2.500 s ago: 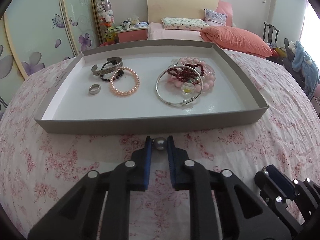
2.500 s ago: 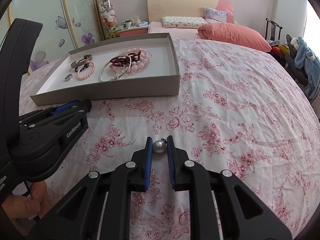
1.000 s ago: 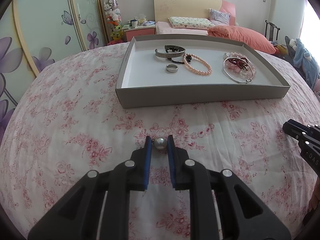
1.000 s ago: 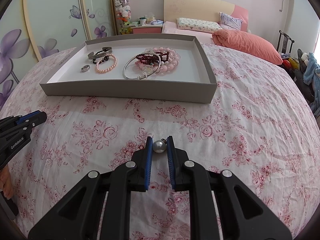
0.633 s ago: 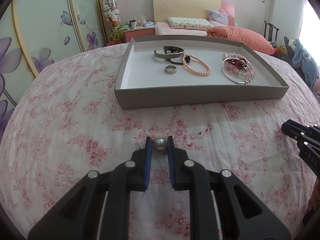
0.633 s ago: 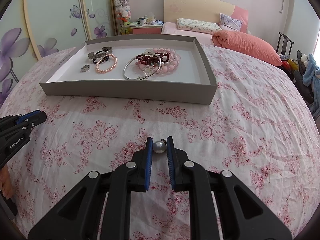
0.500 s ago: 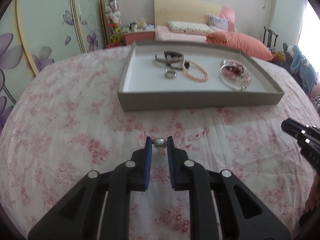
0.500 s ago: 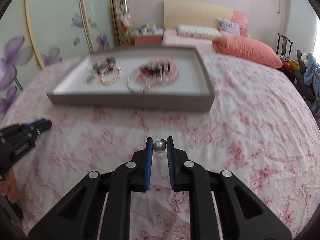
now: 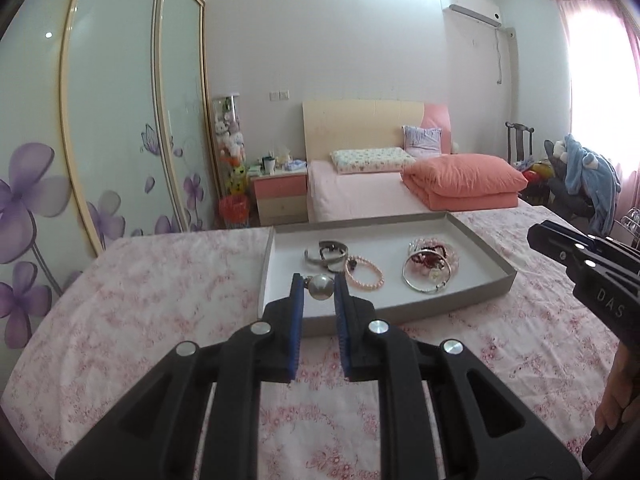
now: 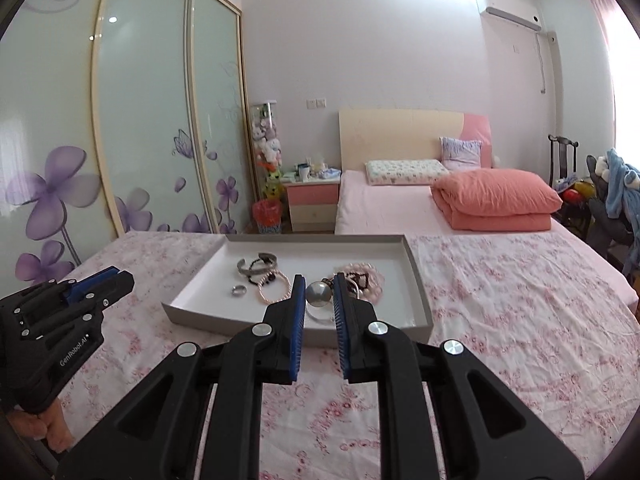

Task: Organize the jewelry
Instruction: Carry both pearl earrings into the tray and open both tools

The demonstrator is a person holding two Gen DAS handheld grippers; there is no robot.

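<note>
My left gripper (image 9: 319,288) is shut on a grey pearl earring (image 9: 320,287), held up in front of the grey tray's near left corner. My right gripper (image 10: 318,294) is shut on a second pearl earring (image 10: 318,293), held in front of the tray's middle. The shallow grey tray (image 9: 490,258) (image 10: 418,276) lies on the flowered bedspread. It holds a silver cuff (image 9: 326,254), a pink pearl bracelet (image 9: 366,276), a silver bangle (image 9: 426,280) over pink and dark red beads, and a silver ring (image 10: 239,290). Each gripper shows at the other view's edge.
The bedspread (image 9: 160,280) spreads around the tray. Behind it stand a second bed with an orange quilt (image 9: 464,180), a pink nightstand (image 9: 280,196) and sliding wardrobe doors (image 9: 120,120) on the left. A chair with blue clothes (image 9: 592,184) is at the right.
Both grippers have risen and tipped up toward level with their pearls still gripped, so the tray has sunk lower in both views and the room's walls have come into sight.
</note>
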